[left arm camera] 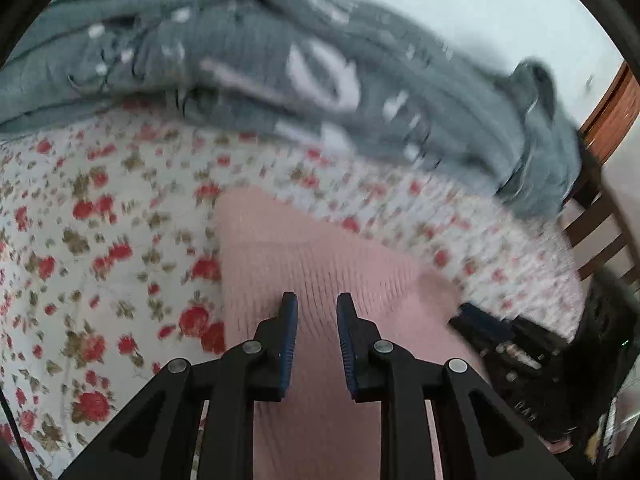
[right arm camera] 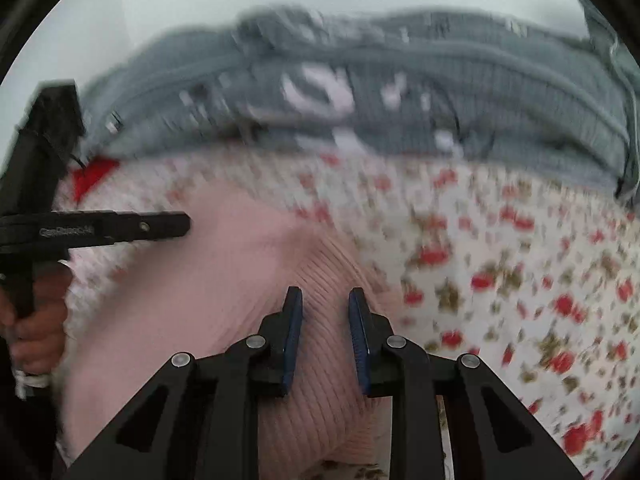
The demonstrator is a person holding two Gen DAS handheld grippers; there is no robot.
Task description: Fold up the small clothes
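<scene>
A pink ribbed knit garment (left arm camera: pixel 312 248) lies on a floral sheet (left arm camera: pixel 100 240). In the left wrist view my left gripper (left arm camera: pixel 317 300) has its blue pads drawn close, with a ridge of the pink knit pinched between them. My right gripper (right arm camera: pixel 324 294) is likewise shut on a bunched fold of the same pink garment (right arm camera: pixel 200 280). Each gripper shows in the other's view: the right gripper (left arm camera: pixel 476 320) at the garment's right edge, the left gripper (right arm camera: pixel 176 226) at the left, held by a hand (right arm camera: pixel 36 320). Both pictures are blurred by motion.
A heap of grey knit clothing (left arm camera: pixel 280 60) with white marks lies across the far side of the sheet, also the grey clothing (right arm camera: pixel 440 80) in the right wrist view. A wooden chair (left arm camera: pixel 600 216) stands at the far right. A red patch (right arm camera: pixel 90 176) shows beside the left gripper.
</scene>
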